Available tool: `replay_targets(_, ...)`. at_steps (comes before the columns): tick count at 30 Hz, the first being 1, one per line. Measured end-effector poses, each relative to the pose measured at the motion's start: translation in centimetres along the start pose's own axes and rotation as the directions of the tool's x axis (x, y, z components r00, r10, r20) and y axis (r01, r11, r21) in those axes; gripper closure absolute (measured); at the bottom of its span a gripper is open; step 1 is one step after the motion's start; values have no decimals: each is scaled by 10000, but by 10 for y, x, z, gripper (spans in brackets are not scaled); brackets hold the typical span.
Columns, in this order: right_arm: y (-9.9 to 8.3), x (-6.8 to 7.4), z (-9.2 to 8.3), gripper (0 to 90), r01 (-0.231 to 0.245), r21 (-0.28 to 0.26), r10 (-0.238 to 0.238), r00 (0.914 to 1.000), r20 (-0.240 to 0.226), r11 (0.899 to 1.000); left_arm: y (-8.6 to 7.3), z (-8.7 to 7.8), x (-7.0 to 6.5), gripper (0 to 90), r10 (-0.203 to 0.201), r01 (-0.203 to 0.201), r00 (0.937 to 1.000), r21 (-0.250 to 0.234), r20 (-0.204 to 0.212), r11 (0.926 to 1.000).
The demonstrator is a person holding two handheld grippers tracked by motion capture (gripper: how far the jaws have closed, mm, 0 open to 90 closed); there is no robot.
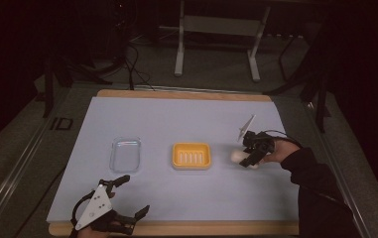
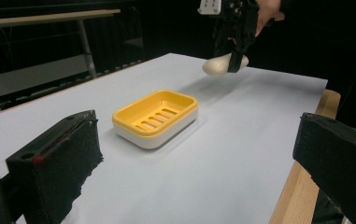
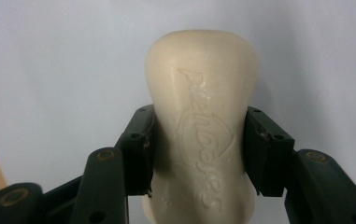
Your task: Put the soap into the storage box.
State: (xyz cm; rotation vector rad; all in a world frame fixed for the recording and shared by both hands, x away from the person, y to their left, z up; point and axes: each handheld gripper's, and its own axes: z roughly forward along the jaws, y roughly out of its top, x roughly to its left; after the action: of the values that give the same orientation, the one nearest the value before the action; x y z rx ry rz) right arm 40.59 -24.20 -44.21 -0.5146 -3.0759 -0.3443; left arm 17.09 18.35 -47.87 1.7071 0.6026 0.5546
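Pale blue mat (image 1: 176,198) on wooden table (image 1: 186,94) — dark room.

Your right gripper (image 3: 199,154): black jaws pinching a cream soap bar (image 3: 201,116) with an embossed logo. Between your left gripper's (image 2: 203,158) black jaws: yellow slotted soap dish (image 2: 156,116) on a white base, pale blue mat (image 2: 222,154), clear tray (image 1: 125,153).

The soap bar's (image 3: 199,126) near end runs off frame.
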Motion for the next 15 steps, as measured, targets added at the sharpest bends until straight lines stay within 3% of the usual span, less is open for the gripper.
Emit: replay_targets(15, 25, 6, -18, 497, 738, 11, -738, 9972, 157, 9973, 0, 0, 0, 11, -4, 4, 10000, 20, -11, 10000)
